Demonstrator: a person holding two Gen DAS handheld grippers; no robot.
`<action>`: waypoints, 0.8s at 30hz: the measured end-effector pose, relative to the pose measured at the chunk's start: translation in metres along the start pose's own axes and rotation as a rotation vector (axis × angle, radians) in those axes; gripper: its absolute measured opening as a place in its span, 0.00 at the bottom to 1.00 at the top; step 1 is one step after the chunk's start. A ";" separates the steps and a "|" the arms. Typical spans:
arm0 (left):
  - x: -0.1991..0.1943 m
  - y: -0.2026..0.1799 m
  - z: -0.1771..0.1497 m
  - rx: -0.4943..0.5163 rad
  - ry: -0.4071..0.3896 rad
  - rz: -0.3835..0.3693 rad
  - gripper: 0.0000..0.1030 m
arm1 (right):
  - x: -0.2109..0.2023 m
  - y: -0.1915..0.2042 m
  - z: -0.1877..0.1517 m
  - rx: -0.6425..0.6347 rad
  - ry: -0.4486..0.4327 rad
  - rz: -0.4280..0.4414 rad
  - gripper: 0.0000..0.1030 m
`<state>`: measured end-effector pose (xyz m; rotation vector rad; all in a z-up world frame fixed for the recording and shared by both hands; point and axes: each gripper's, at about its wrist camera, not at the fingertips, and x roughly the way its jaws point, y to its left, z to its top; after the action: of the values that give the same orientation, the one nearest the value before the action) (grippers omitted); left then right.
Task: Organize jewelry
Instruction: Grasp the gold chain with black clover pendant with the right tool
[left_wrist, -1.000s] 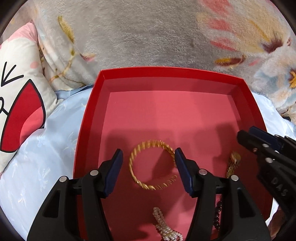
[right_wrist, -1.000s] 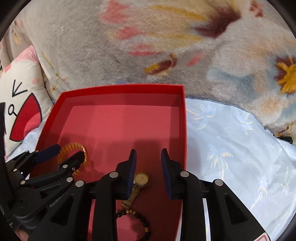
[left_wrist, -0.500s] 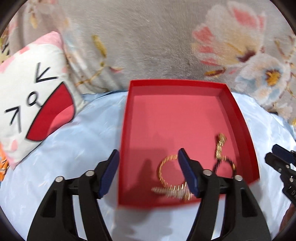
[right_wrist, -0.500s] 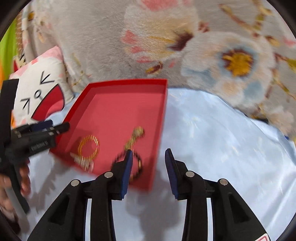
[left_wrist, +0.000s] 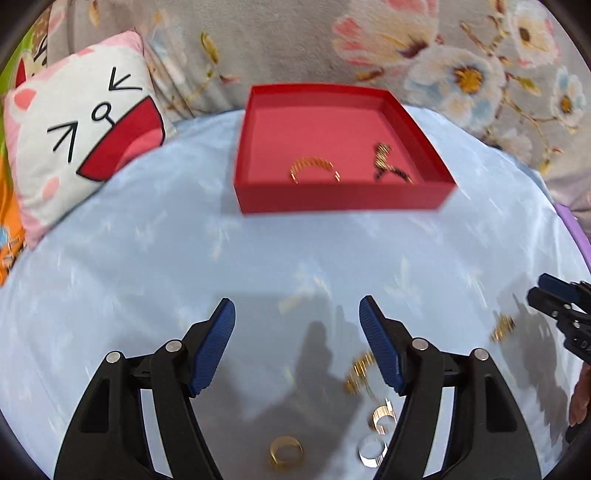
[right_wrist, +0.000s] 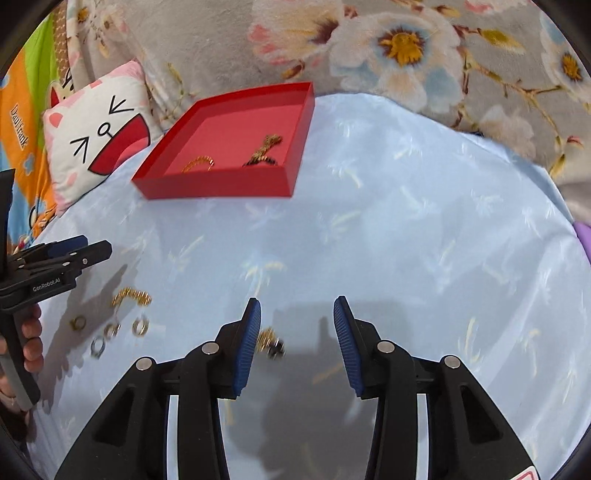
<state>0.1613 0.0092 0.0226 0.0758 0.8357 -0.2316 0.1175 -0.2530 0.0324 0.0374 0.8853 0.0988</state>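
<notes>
A red tray (left_wrist: 343, 199) (right_wrist: 218, 184) sits on the light blue sheet at the far side. It holds a gold bangle (left_wrist: 314, 164) (right_wrist: 198, 162), a gold watch (left_wrist: 382, 151) (right_wrist: 267, 142) and a dark bead bracelet (left_wrist: 395, 173). Loose gold and silver rings (left_wrist: 284, 452) (right_wrist: 140, 325) and a gold piece (left_wrist: 360, 371) (right_wrist: 131, 295) lie on the sheet near me. My left gripper (left_wrist: 297, 343) is open and empty above the sheet. My right gripper (right_wrist: 297, 343) is open and empty, with a small gold and black piece (right_wrist: 271, 341) beside its left finger.
A white cat-face pillow (left_wrist: 81, 140) (right_wrist: 96, 136) lies to the tray's left. A grey floral blanket (left_wrist: 406, 48) (right_wrist: 406, 48) rises behind the tray. The blue sheet (right_wrist: 424, 240) spreads wide to the right.
Both grippers have pulled back from inside the tray toward me and away from it. The bangle and the watch stay in the tray. The loose rings on the sheet have come into view.
</notes>
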 end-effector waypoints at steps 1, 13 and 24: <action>-0.003 -0.002 -0.006 0.007 -0.005 0.002 0.65 | -0.001 0.002 -0.005 -0.006 0.002 0.002 0.40; 0.007 -0.023 -0.038 0.041 0.035 -0.059 0.65 | 0.020 0.013 -0.025 0.002 0.054 0.016 0.40; 0.011 -0.026 -0.038 0.053 0.048 -0.066 0.65 | 0.025 0.022 -0.023 -0.035 0.040 -0.009 0.39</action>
<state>0.1347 -0.0120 -0.0106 0.1038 0.8806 -0.3154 0.1135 -0.2292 0.0005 -0.0009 0.9238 0.1073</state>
